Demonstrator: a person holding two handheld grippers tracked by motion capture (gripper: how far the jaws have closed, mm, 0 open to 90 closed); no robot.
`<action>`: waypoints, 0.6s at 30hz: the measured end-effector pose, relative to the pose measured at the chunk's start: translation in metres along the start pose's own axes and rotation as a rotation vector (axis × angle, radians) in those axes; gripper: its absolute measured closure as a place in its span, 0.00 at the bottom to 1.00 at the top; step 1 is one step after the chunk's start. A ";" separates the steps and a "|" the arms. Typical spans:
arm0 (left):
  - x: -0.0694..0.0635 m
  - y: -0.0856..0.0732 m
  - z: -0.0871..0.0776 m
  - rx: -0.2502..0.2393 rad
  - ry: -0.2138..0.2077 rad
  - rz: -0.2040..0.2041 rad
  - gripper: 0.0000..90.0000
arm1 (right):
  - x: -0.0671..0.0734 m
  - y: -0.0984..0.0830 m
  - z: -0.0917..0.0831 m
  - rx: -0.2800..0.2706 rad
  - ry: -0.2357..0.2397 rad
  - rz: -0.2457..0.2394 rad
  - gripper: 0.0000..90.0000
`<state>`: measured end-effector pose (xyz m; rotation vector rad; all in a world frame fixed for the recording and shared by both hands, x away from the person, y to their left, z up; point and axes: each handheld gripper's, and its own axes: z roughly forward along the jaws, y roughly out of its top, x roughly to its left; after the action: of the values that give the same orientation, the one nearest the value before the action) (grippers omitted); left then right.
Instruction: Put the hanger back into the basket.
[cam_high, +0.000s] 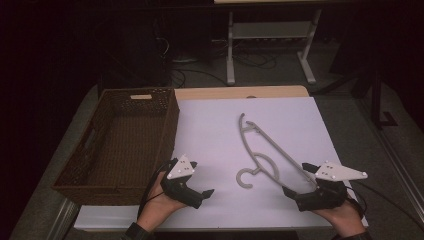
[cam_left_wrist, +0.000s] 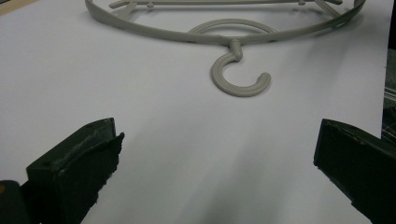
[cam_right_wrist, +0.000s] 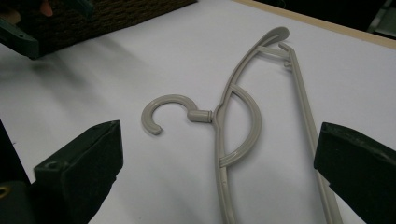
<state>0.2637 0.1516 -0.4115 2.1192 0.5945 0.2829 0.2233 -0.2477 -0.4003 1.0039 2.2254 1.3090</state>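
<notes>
A grey plastic hanger (cam_high: 278, 149) lies flat on the white sheet (cam_high: 215, 125), hook toward me. My left gripper (cam_high: 201, 177) stands open just right of the basket, a hand's width left of the hook. In the left gripper view the hanger (cam_left_wrist: 239, 92) lies ahead of the wide-apart jaws of the left gripper (cam_left_wrist: 217, 154), untouched. My right gripper (cam_high: 296, 178) is open at the hanger's near end. In the right gripper view the hanger (cam_right_wrist: 218, 144) runs down between the spread jaws of the right gripper (cam_right_wrist: 219, 154), which do not press on it.
A brown wicker basket (cam_high: 100, 150) with nothing in it stands at the sheet's left edge, close to my left hand; its wall (cam_right_wrist: 116, 14) also appears in the right gripper view. The wooden table edge (cam_high: 240, 92) borders the sheet at the back. A white metal stand (cam_high: 270, 30) is on the floor behind.
</notes>
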 end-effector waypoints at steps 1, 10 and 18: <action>0.000 0.000 0.000 0.000 0.000 -0.001 0.00 | 0.000 0.000 0.000 0.002 0.000 -0.001 0.01; 0.001 0.000 0.001 0.007 0.000 -0.003 0.00 | -0.002 0.003 0.001 0.046 -0.007 -0.002 0.05; 0.001 0.000 0.000 -0.003 -0.003 -0.016 0.00 | -0.022 0.018 0.005 0.087 -0.056 0.026 0.18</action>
<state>0.2644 0.1517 -0.4117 2.1110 0.6090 0.2714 0.2481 -0.2549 -0.3885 1.0910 2.2511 1.1893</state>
